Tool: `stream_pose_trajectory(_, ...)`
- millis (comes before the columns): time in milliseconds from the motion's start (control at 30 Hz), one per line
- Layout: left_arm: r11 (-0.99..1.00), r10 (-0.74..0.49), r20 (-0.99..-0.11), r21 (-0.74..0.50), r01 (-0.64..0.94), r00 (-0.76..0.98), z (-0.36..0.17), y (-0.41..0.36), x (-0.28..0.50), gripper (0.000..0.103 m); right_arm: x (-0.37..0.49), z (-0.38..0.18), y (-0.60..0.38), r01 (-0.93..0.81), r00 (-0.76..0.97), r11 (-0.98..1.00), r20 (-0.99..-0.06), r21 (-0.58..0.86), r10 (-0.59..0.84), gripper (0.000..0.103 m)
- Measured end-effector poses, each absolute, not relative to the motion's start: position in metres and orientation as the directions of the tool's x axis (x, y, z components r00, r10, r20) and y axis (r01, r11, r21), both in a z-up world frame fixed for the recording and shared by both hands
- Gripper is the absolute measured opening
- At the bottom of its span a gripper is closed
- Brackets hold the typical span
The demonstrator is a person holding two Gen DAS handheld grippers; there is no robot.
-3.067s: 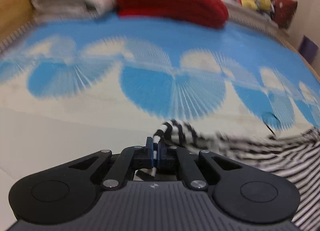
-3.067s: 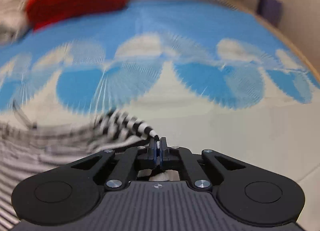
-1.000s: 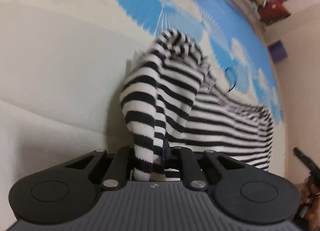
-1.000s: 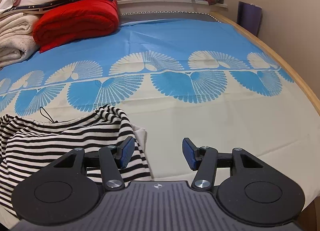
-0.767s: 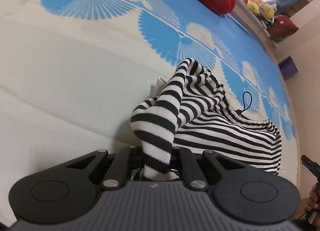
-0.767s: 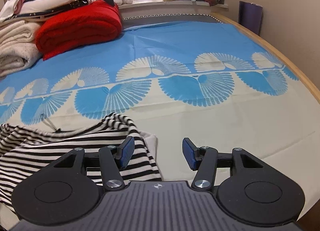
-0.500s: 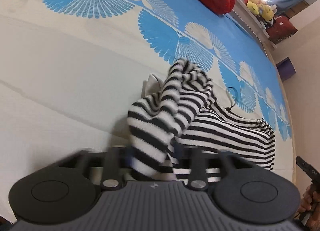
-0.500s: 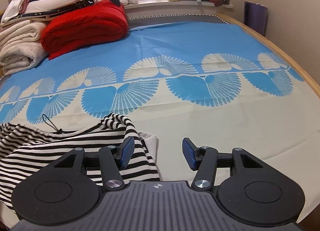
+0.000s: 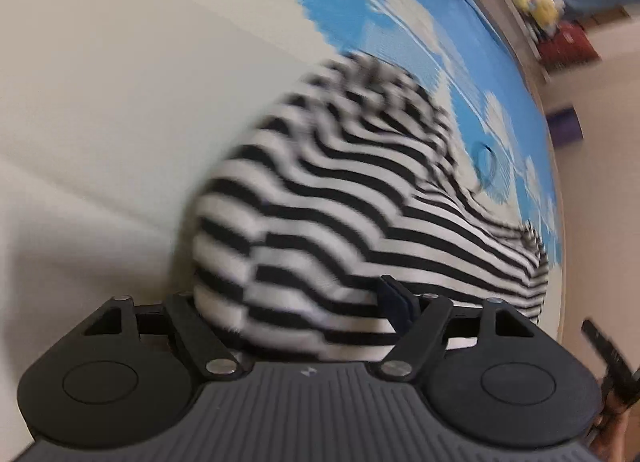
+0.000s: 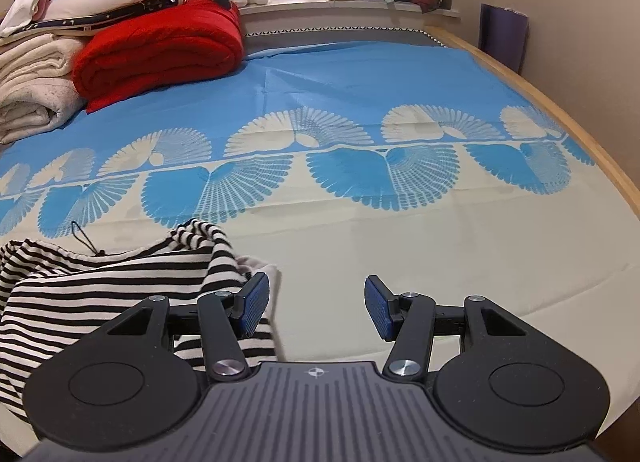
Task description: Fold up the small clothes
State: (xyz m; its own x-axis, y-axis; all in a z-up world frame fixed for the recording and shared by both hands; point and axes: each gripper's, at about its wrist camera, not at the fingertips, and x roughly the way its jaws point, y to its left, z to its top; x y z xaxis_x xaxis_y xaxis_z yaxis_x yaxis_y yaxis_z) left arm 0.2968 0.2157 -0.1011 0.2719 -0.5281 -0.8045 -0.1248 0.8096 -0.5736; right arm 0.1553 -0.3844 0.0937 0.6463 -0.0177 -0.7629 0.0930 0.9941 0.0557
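My left gripper (image 9: 296,298) has just spread its jaws, released; the striped garment (image 9: 360,198) bulges loose between them, running toward 1 o'clock. My right gripper (image 10: 316,310) gapes empty, garment (image 10: 112,282) at its 9 o'clock; left is nearer

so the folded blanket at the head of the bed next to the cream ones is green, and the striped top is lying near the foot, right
Not quite: the folded blanket is red, not green, as the right wrist view shows. It does sit beside the cream blankets, with the striped top near the foot.
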Motion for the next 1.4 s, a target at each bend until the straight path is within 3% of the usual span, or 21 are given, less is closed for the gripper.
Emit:
stream_pose_trajectory(33, 0.811, -0.541, -0.802, -0.577, -0.097, 0.254, -0.102, 0.205, 0.300, 0.058, 0.156, 0.094, -0.386, 0.096, 0.646, 0.994, -0.763, 0.054, -0.021, 0.055)
stream_pose_trajectory(67, 0.817, -0.539, -0.807, -0.571, -0.082, 0.242, -0.104, 0.197, 0.303, 0.052, 0.158, 0.094, -0.388, 0.103, 0.646, 0.993, -0.763, 0.055, -0.025, 0.055)
stream_pose_trajectory(100, 0.832, -0.524, -0.817, -0.552, -0.063, 0.240, -0.103, 0.190, 0.306, 0.036, 0.158, 0.094, -0.390, 0.109, 0.647, 0.992, -0.762, 0.057, -0.027, 0.055)
stream_pose_trajectory(133, 0.836, -0.520, -0.821, -0.546, -0.054, 0.237, -0.103, 0.184, 0.308, 0.027, 0.159, 0.094, -0.393, 0.117, 0.647, 0.991, -0.762, 0.061, -0.029, 0.055)
stream_pose_trajectory(333, 0.862, -0.487, -0.825, -0.507, 0.002, 0.287, -0.076, 0.177, 0.298, 0.017, 0.159, 0.096, -0.397, 0.135, 0.657, 0.987, -0.754, 0.086, -0.024, 0.055)
stream_pose_trajectory(500, 0.884, -0.440, -0.822, -0.468, 0.010, 0.362, -0.036, 0.178, 0.280, 0.017, 0.156, 0.101, -0.398, 0.130, 0.673, 0.984, -0.740, 0.119, 0.000, 0.055)
stream_pose_trajectory(733, 0.924, -0.368, -0.827, -0.375, 0.071, 0.424, 0.025, 0.120, 0.269, 0.017, 0.147, 0.110, -0.404, 0.127, 0.698, 0.979, -0.715, 0.161, 0.027, 0.055)
stream_pose_trajectory(900, 0.922, -0.369, -0.845, -0.386, 0.036, 0.388, 0.011, 0.083, 0.270, 0.016, 0.146, 0.109, -0.413, 0.154, 0.693, 0.971, -0.720, 0.185, 0.027, 0.055)
stream_pose_trajectory(1267, 0.859, -0.512, -0.788, -0.476, 0.190, 0.342, 0.038, -0.070, 0.286, 0.016, 0.151, 0.104, -0.411, 0.141, 0.678, 0.982, -0.735, 0.125, -0.004, 0.055)
stream_pose_trajectory(1300, 0.856, -0.517, -0.789, -0.477, 0.199, 0.332, 0.037, -0.087, 0.285, 0.017, 0.151, 0.104, -0.412, 0.149, 0.676, 0.981, -0.737, 0.127, -0.008, 0.055)
stream_pose_trajectory(1367, 0.839, -0.543, -0.788, -0.491, 0.234, 0.290, 0.035, -0.125, 0.281, 0.030, 0.150, 0.102, -0.416, 0.171, 0.670, 0.976, -0.742, 0.135, -0.015, 0.055)
stream_pose_trajectory(1400, 0.820, -0.569, -0.782, -0.512, 0.257, 0.256, 0.035, -0.141, 0.278, 0.048, 0.150, 0.101, -0.417, 0.180, 0.667, 0.974, -0.745, 0.140, -0.016, 0.055)
